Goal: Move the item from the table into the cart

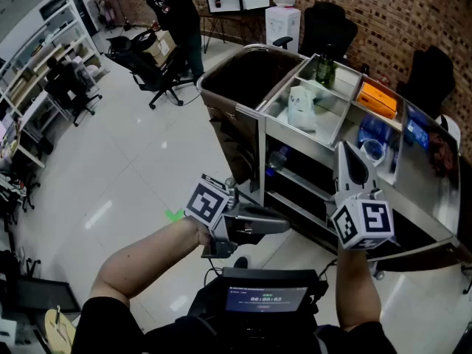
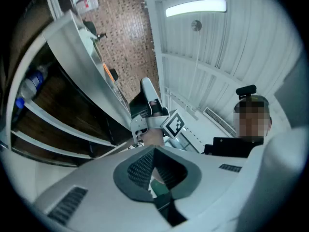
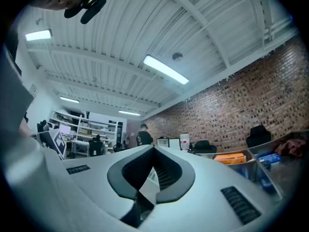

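Left gripper (image 1: pixel 282 227) and right gripper (image 1: pixel 347 153), both clamped shut on nothing, hover with the cart (image 1: pixel 260 135) at twelve o'clock.

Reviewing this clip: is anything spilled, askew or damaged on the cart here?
Nothing stands out. The white pouch, green bottle and orange box sit inside compartments of the cart, with nothing spilled. The left gripper and right gripper are both shut and empty.

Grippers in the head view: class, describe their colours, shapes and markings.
The left gripper and right gripper are pale grey tapering wedges with dark pads; each carries a white cube printed with black square markers. No sleeves cover the forearms.
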